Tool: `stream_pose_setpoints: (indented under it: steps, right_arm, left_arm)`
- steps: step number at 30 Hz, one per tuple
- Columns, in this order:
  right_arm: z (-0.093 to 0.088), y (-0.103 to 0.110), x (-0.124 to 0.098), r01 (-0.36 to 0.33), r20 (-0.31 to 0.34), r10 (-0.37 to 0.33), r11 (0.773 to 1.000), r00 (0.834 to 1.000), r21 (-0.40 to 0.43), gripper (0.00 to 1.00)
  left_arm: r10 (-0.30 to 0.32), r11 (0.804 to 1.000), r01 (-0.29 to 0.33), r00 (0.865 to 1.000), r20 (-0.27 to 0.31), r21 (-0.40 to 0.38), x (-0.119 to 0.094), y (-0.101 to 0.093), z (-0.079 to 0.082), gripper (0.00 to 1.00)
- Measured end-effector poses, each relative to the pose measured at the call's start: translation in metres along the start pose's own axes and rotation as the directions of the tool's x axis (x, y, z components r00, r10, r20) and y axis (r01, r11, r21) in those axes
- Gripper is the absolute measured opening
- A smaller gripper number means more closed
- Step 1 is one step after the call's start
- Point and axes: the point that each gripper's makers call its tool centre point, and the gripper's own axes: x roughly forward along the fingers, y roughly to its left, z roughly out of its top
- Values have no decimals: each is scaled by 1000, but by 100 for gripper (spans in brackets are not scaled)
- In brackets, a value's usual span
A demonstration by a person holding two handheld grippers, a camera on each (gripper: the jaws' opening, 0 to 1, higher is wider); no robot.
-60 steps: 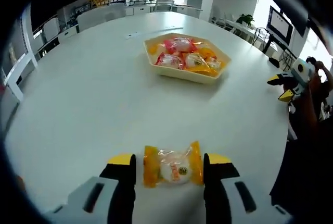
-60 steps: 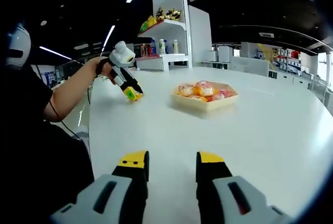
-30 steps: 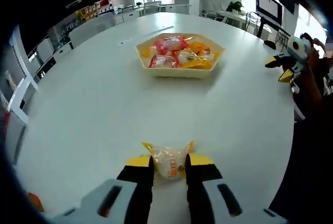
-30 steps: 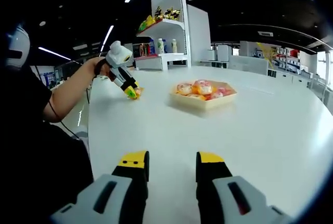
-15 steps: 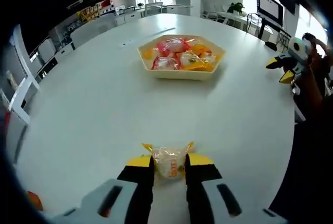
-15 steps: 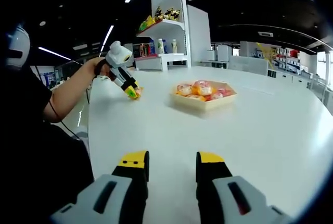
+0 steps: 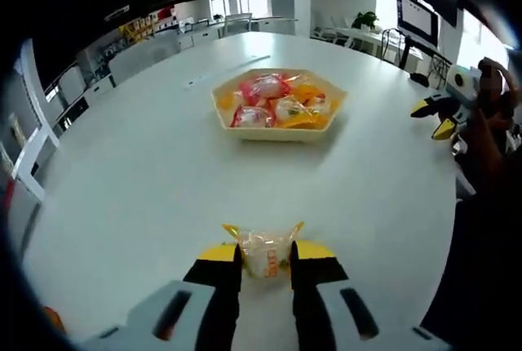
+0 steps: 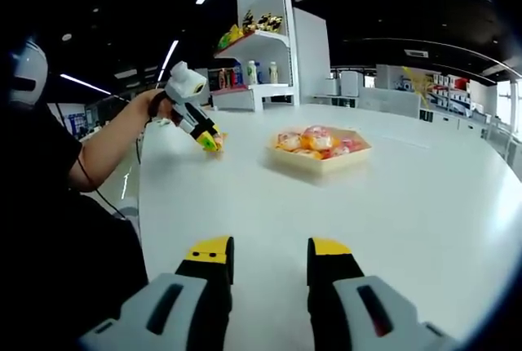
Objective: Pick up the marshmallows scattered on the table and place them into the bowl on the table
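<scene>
Because the wrapped marshmallow (image 7: 265,253) looks light, soft and crinkly, the left gripper (image 7: 265,263) pinches its middle, well short of the bowl (image 7: 279,126); right gripper (image 8: 269,257) gapes unladen.

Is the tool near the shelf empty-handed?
No, the left gripper is shut on a wrapped marshmallow, away from the bowl.

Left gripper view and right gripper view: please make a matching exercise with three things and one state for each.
Things:
1. left gripper
2. right gripper
3. bowl

States:
a. jaws apart, nothing between them
b. filled with wrapped marshmallows
c. jaws shut on an orange-wrapped marshmallow

Pairs: 1-c, 2-a, 3-b
</scene>
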Motion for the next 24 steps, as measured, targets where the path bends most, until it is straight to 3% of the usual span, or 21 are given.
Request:
stream_pose_setpoints:
  steps: [7, 12, 18, 24]
  right_arm:
    - [-2, 1, 2, -4, -4, 4, 1000, 1000, 3, 35]
    - [-2, 1, 2, -4, -3, 4, 1000, 1000, 4, 35]
    - [-3, 2, 2, -8, -6, 8, 1000, 1000, 1, 35]
    - [-3, 0, 1, -4, 0, 4, 1000, 1000, 5, 35]
  left_arm:
    - [0, 1000, -1, 998, 62, 11, 2, 0, 18, 23]
    - [-12, 998, 7, 997, 78, 64, 12, -15, 31, 23]
    - [-35, 996, 26, 993, 109, 87, 19, -16, 49, 24]
    - [-23, 994, 5, 988, 155, 112, 23, -13, 64, 24]
